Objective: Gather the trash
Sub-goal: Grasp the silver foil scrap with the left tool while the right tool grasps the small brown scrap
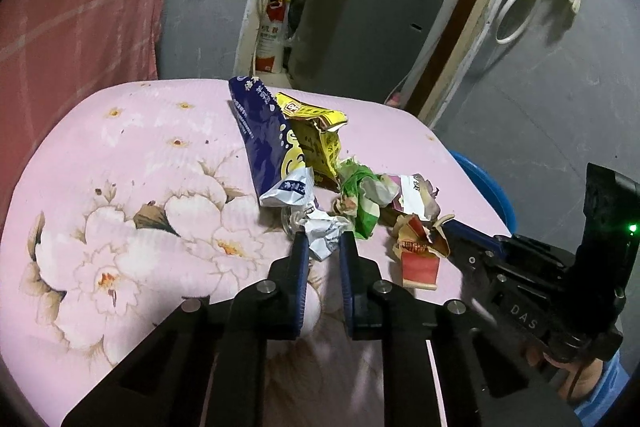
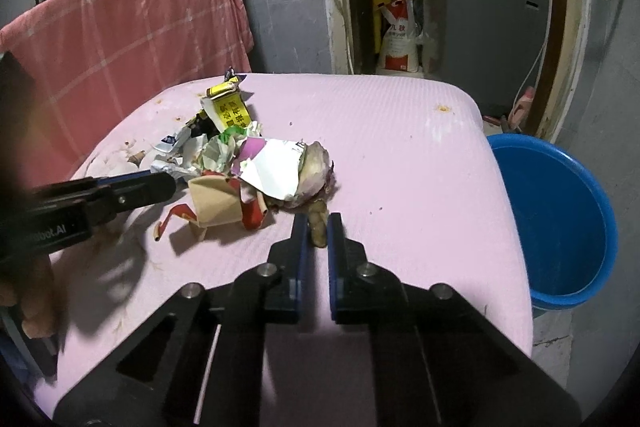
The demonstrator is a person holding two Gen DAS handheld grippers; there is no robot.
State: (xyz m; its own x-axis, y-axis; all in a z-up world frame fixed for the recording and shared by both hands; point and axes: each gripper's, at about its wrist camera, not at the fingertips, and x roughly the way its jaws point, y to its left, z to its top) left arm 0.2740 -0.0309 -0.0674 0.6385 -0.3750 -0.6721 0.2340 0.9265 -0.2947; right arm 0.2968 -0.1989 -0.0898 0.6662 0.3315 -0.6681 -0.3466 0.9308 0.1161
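Your left gripper is clamped on a crumpled white wrapper at the near edge of the trash pile, its two blue-padded fingers pressing the paper from either side. Your right gripper is closed on a small brownish scrap that hangs off the near end of a wilted, purplish vegetable lump; the scrap sits squarely between the pads.

The pile lies on the pink flowered tabletop, toward its far right part. A long blue packet and a yellow packet lie farthest away, a green wrapper in the middle, and torn red and tan cardboard nearest, just beside your right gripper's fingers in the left wrist view.

You have bare cloth all along the left and near side of the table in the left wrist view, and a wide bare stretch to the right of the pile in the right wrist view, running out to the rounded right edge. The blue basin stands on the floor just past that right edge, below table level, its mouth open upward. A pink cloth hangs close behind the table's far left edge. The two grippers work close together, with the cardboard between them.
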